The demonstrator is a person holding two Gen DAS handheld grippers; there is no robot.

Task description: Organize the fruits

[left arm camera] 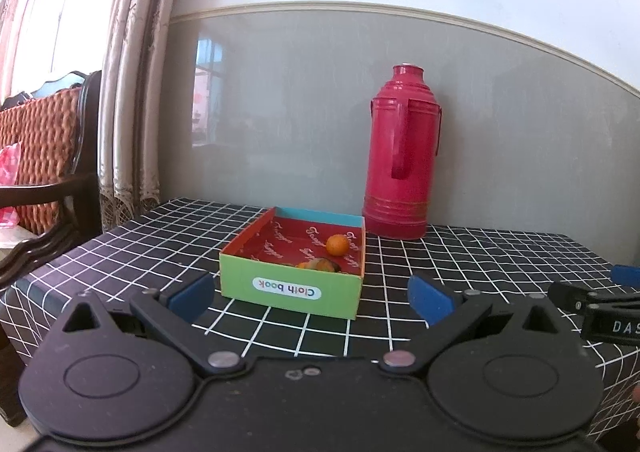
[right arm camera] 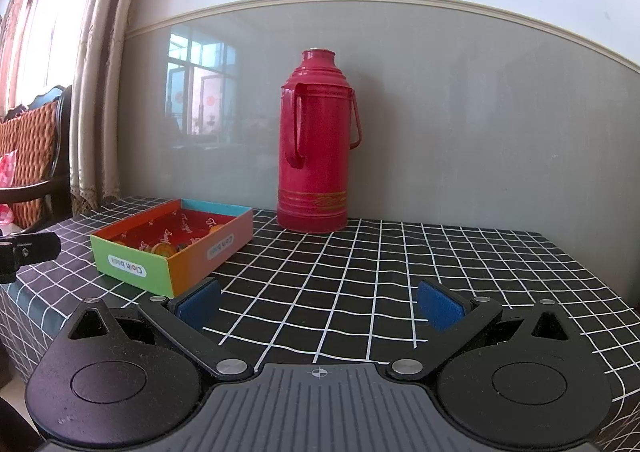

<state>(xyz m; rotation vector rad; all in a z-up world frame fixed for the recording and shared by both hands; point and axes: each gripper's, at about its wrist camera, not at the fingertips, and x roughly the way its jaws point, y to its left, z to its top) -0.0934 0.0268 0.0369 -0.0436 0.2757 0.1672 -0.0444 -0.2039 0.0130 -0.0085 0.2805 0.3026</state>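
The fruit lay inside the box (left arm camera: 291,284), a shallow open carton with a green front wall and a red printed lining. One small orange (left arm camera: 336,245) sat toward the box's back right corner, and a second piece (left arm camera: 320,264), orange with a dark greenish patch, rested against the inside of the front wall at about 7 o'clock from the orange; most of it was hidden by the wall, so its kind could not be told. The box stood on a table under a black tablecloth (left arm camera: 460,272) crossed with white lines. No fruit was visible loose on the cloth in either view.

The left gripper (left arm camera: 312,298) hung just in front of the box, its blue pads spread wide with nothing between them. The right gripper (right arm camera: 320,304) was likewise spread and empty over bare cloth, with the box at about 10 o'clock from it. Judging from this, the gathering looked done or nearly so — if any fruit remained, it lay out of view, and the next move would call for finding it before closing on anything.

A white sticker on the green wall read "Cloth book", upside down from the camera; a second sticker showed on the orange side wall. Script on the lining was too small to read. Part of the right gripper at the left view's edge showed "DAS". Behind the box at 1 o'clock stood a red thermos flask (left arm camera: 404,156) against the grey wall.
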